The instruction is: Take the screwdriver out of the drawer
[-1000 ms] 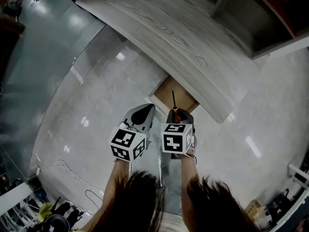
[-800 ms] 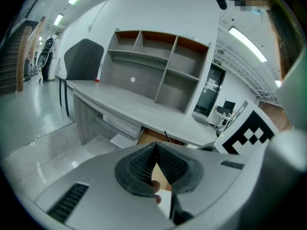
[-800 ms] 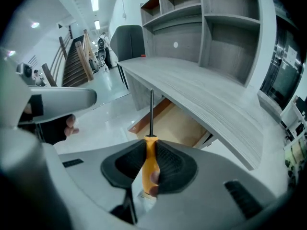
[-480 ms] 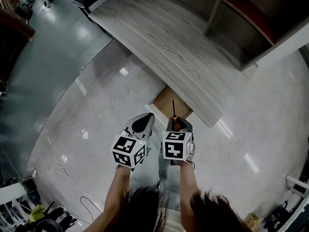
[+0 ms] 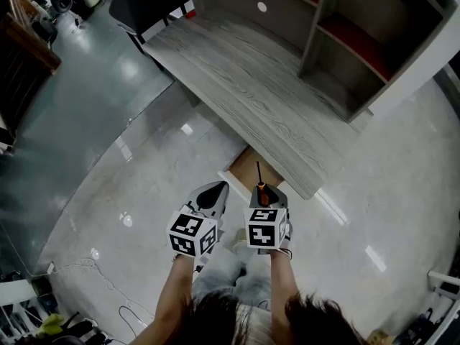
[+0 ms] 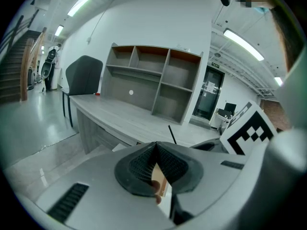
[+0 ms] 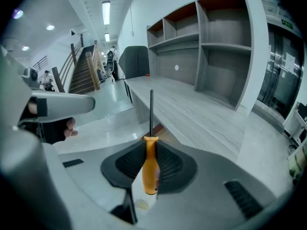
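Pulling back from the long grey wood-grain desk (image 5: 266, 99) and its open brown wooden drawer (image 5: 244, 162), the left gripper (image 6: 156, 150) is staying pinched together empty while the right gripper (image 7: 150, 147) is clamping the orange-handled black-shafted screwdriver (image 7: 150, 163), seemingly clear of the drawer, so lifting steadily with a firm grip is looking wisest.

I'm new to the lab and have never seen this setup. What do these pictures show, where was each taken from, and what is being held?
There is no robot: a person holds a two-jaw gripper in each hand. The top-down picture comes from a camera on the person's head. The other two come from cameras riding on each gripper, looking along its jaws. The cubes with black-and-white squares are parts of the grippers. The right gripper is clamped on an orange-handled screwdriver, shaft pointing forward. The left gripper is shut and empty. Ahead stands a grey desk with shelves, and an open drawer under its near edge.
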